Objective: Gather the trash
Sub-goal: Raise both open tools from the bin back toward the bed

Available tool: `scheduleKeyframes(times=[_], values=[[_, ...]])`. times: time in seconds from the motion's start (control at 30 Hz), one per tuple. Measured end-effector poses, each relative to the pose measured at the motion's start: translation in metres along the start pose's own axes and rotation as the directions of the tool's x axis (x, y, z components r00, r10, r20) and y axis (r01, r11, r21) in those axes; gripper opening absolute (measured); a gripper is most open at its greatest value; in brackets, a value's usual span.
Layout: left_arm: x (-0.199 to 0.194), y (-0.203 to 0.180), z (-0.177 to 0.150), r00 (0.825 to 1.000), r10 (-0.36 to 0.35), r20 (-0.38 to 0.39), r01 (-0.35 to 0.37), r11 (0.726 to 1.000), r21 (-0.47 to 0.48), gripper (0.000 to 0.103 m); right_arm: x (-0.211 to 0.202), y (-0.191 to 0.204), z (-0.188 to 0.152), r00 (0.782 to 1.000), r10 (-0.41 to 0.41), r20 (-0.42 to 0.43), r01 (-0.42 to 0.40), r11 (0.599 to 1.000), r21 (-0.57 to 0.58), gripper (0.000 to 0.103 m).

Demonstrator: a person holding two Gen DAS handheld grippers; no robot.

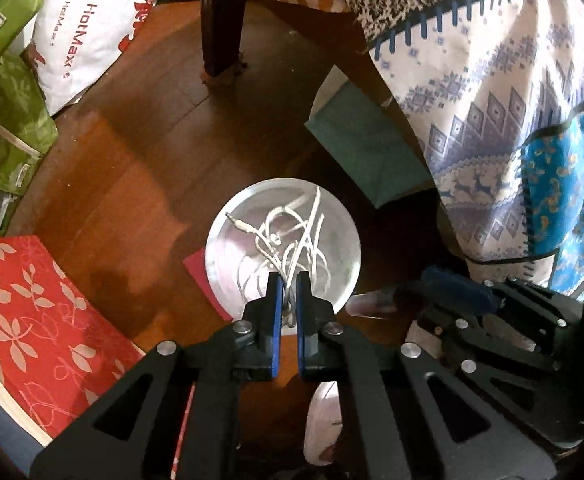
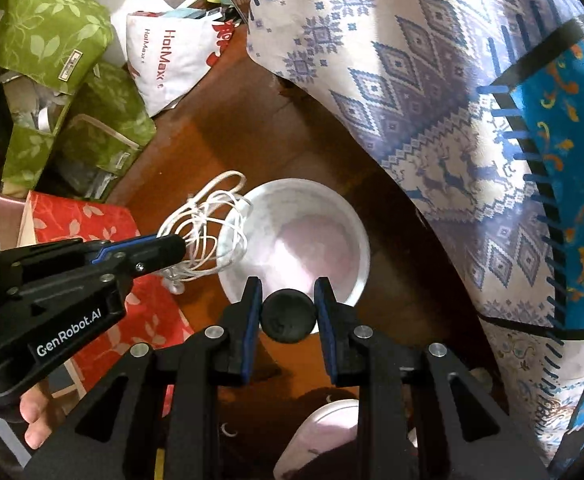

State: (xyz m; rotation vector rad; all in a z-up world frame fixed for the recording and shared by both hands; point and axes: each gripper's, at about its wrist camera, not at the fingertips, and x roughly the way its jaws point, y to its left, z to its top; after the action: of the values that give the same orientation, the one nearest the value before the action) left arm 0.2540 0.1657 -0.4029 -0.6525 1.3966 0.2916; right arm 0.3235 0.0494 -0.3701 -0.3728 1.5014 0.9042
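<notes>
A white round bowl (image 1: 343, 236) stands on the dark wooden floor; it also shows in the right wrist view (image 2: 331, 236). My left gripper (image 1: 288, 280) is shut on a tangled white earphone cable (image 1: 288, 240) and holds it above the bowl. In the right wrist view the left gripper (image 2: 184, 250) comes in from the left with the cable (image 2: 212, 220) hanging over the bowl's left rim. My right gripper (image 2: 288, 292) is shut on a black round lid (image 2: 288, 316), just above the bowl's near rim.
A red leaf-patterned box (image 1: 32, 320) lies at the left. Green fabric boxes (image 2: 52, 80) and a white HotMax bag (image 2: 168, 64) are piled at the far left. A patterned cloth (image 2: 451, 120) drapes on the right. A chair leg (image 1: 222, 20) and a green paper (image 1: 363, 140) lie beyond the bowl.
</notes>
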Motion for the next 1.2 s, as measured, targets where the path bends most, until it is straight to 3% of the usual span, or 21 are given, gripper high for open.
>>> scheduleKeyframes(times=[0.13, 0.47, 0.57, 0.77, 0.97, 1.1, 1.2], values=[[-0.008, 0.002, -0.001, 1.0, -0.012, 0.007, 0.012, 1.0, -0.014, 0.016, -0.001, 0.004, 0.001, 0.999, -0.046, 0.009, 0.046, 0.999, -0.016, 0.025], [-0.049, -0.008, -0.014, 0.996, 0.014, 0.088, -0.016, 1.0, 0.019, 0.018, -0.031, 0.009, -0.005, 0.996, -0.053, 0.073, 0.055, 0.998, -0.022, 0.025], [-0.071, -0.015, -0.02, 0.99, 0.028, 0.139, -0.035, 0.998, 0.046, 0.018, -0.055, 0.01, -0.011, 0.99, -0.066, 0.125, 0.07, 0.997, -0.029, 0.025], [-0.124, -0.024, -0.039, 0.966, -0.006, 0.257, -0.006, 0.999, 0.049, 0.018, -0.11, 0.01, -0.029, 0.965, -0.074, 0.252, 0.085, 0.996, -0.034, 0.025], [-0.182, -0.046, -0.062, 0.919, -0.021, 0.393, -0.015, 0.996, 0.086, 0.018, -0.171, 0.011, -0.054, 0.91, -0.096, 0.403, 0.119, 0.992, -0.034, 0.025], [-0.219, -0.068, -0.079, 0.878, -0.039, 0.477, -0.027, 0.991, 0.129, 0.018, -0.215, 0.011, -0.075, 0.853, -0.108, 0.51, 0.142, 0.99, -0.028, 0.025], [-0.246, -0.089, -0.092, 0.841, -0.06, 0.538, -0.037, 0.985, 0.169, 0.018, -0.255, 0.01, -0.097, 0.791, -0.124, 0.6, 0.162, 0.987, -0.009, 0.025]])
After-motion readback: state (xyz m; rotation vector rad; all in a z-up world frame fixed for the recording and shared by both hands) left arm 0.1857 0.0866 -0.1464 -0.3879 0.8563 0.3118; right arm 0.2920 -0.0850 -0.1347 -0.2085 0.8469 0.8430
